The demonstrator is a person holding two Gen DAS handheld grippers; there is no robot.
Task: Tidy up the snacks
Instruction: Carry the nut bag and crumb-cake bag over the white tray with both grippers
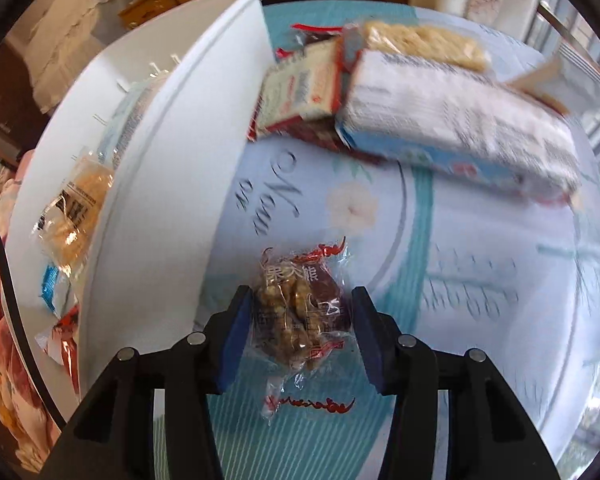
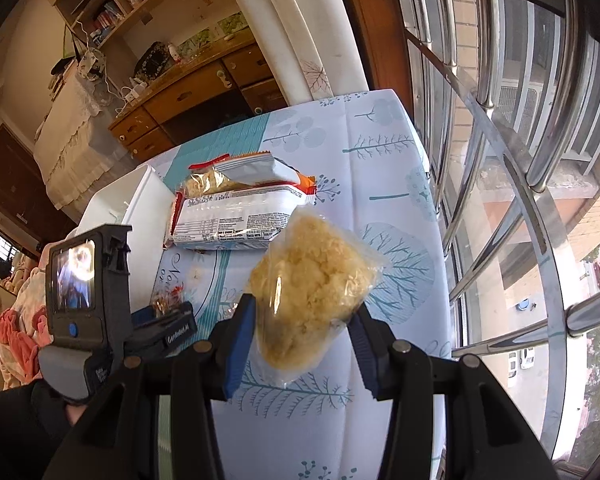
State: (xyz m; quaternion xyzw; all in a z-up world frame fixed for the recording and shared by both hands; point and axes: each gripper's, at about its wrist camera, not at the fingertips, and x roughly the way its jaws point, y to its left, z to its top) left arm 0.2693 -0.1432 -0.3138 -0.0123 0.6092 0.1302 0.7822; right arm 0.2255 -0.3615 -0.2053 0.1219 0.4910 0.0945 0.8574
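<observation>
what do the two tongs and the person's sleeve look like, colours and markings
Both tongs, left tongs and right tongs, are black plastic frames with round silver pins and blue pads. From the right wrist view, the left unit carries a small screen, a blue button, a grey band and white lettering. The sleeve is black.

Glossy clear plastic snack wrappers point(image 1: 300, 312) (crinkled), smooth printed tablecloth point(image 2: 380, 152), matt white box point(image 1: 160, 140)

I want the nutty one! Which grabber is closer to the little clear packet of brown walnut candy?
Left. The left gripper has the walnut candy packet between its fingers. The right gripper is off to the side, holding a clear bag of yellow crispy snack.
</observation>
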